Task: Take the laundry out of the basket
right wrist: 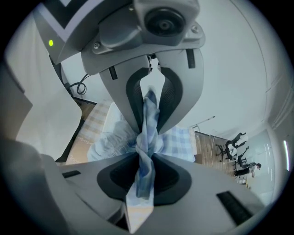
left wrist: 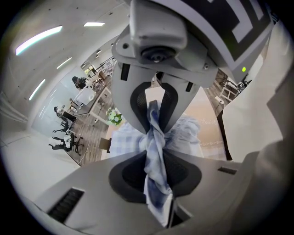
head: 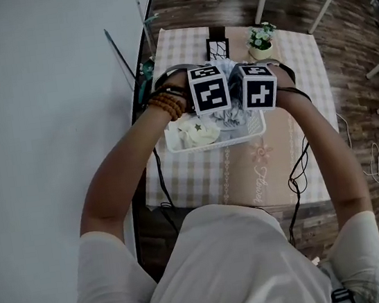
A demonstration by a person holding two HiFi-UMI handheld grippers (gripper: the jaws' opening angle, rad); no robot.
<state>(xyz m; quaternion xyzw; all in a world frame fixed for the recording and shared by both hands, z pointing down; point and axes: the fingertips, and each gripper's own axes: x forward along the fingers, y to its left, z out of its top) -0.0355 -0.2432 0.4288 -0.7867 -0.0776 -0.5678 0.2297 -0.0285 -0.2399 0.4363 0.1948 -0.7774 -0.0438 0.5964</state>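
As our left hand-held gripper [left wrist: 154, 137] and right hand-held gripper [right wrist: 148, 137] clamped only thin folds of blue cloth [left wrist: 156, 170], we feared it slipping into the basket [head: 206, 142] at six o'clock.

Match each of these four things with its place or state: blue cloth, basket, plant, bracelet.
Things:
1. blue cloth
2. basket
3. plant
4. bracelet

Places or states:
A. round a wrist
B. pinched between jaws
C. at the far end of the table
D. holding a cream cloth

Pairs: 1-B, 2-D, 3-C, 4-A
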